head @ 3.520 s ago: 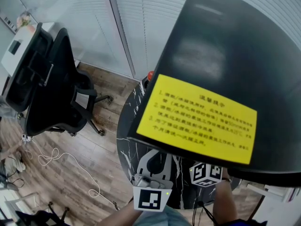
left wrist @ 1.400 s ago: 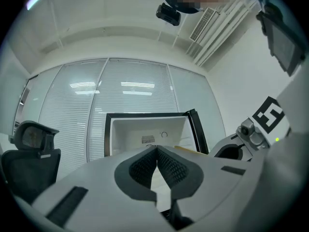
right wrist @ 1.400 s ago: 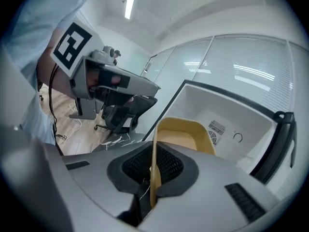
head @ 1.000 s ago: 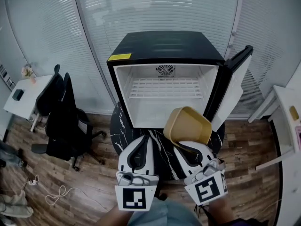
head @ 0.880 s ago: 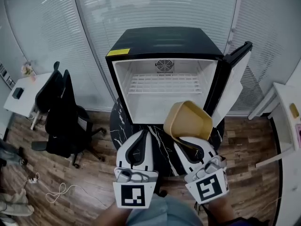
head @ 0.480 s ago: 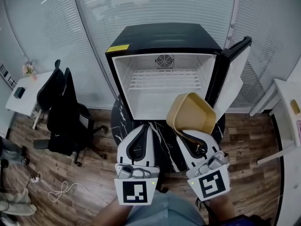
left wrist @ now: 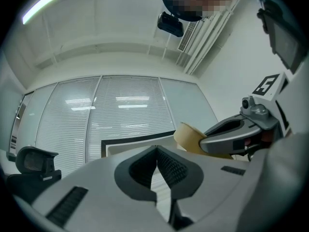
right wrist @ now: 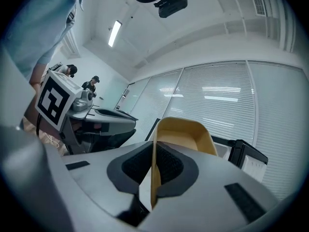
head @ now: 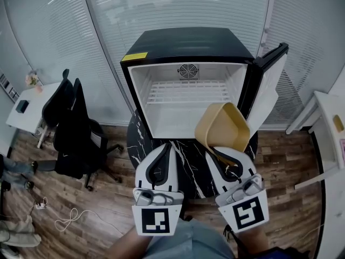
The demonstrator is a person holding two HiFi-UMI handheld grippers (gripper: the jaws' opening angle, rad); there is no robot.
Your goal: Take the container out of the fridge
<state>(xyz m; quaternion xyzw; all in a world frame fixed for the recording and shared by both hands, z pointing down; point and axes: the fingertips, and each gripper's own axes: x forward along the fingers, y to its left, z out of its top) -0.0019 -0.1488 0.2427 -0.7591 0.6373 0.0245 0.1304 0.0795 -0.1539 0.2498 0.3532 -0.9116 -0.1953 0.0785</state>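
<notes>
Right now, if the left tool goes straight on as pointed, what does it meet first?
Likely the white interior of the open black mini fridge; the left tool aims into it, though depth is unclear.

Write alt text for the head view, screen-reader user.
Seen from above, the right tongs clamp the wall of a tan container, held tilted in front of an open black mini fridge whose white interior shows only a wire shelf. The left tongs are shut and empty beside them.

bright even daylight through blinds [head: 178, 4]; sharp; fisheye-bent edges
</notes>
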